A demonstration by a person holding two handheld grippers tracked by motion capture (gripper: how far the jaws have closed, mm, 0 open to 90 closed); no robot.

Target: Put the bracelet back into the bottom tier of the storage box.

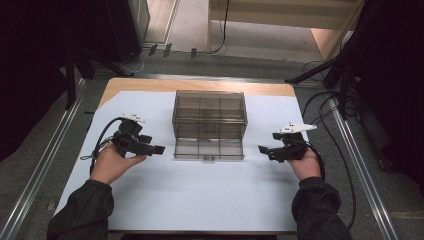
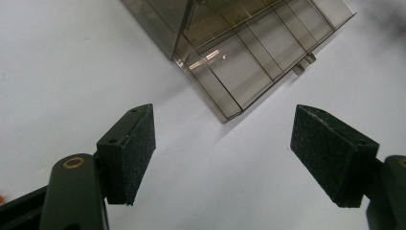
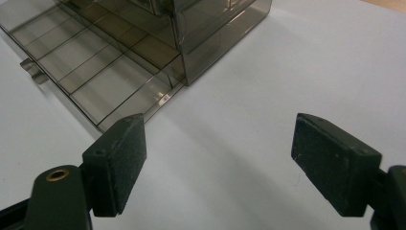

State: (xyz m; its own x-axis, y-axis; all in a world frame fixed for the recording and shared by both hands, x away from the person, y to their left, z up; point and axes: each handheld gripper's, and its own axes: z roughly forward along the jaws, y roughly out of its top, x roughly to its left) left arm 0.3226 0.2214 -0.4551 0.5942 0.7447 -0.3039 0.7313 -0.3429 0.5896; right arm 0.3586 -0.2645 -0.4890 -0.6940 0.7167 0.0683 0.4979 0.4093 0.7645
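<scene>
Left gripper (image 1: pixel 159 149): jaws spread, empty
Right gripper (image 1: pixel 262 149): jaws spread, empty
Smoked-plastic drawer box (image 1: pixel 209 115): between grippers, bottom drawer (image 1: pixel 208 149) pulled out

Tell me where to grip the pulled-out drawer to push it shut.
Grip the small tab at the middle of the drawer front, coming from the person's side. The drawer is flat, thin-walled and low on the table; the tab alone juts out for two jaws.

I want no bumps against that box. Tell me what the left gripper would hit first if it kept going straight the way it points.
Probably the pulled-out bottom drawer of the smoky transparent plastic drawer box: the left gripper, fingers apart and empty, aims at its near corner, though it might meet the white table sheet first.
</scene>
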